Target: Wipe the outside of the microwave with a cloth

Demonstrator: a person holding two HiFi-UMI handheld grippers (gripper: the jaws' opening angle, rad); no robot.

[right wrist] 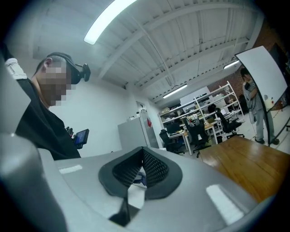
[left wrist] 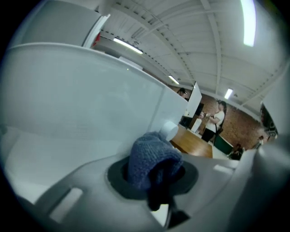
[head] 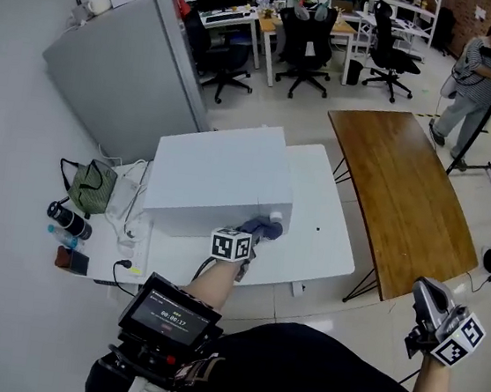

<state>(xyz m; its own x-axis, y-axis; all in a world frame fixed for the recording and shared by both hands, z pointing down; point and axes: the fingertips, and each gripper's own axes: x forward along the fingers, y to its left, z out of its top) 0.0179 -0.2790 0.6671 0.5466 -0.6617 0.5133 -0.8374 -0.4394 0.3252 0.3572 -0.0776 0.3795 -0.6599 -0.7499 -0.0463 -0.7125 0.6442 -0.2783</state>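
Grey jaws of the right gripper (head: 426, 321) are closed together with nothing between them. It is held low at the person's right side, over the pale floor and well apart from the work. Further forward, the left gripper (head: 257, 231) reaches out to the white microwave (head: 217, 176), its jaws clamped on a bunched blue cloth (head: 263, 229). The cloth is pressed against the lower right corner of the microwave's front face, just below a small white knob (head: 276, 217). In the left gripper view the cloth (left wrist: 152, 158) bulges up between the jaws, with the microwave's pale wall (left wrist: 81, 99) filling the space behind it. The microwave sits on a white table (head: 325, 236), and at the table's left end lie a green bag (head: 91, 188) and a dark bottle (head: 68, 220). Just beyond the white table to the right stands a brown wooden table (head: 406, 193). Behind the microwave is a tall grey cabinet (head: 118, 73). Farthest off are desks with black office chairs (head: 307, 43), and a person in a striped top (head: 472, 75) beside a whiteboard.
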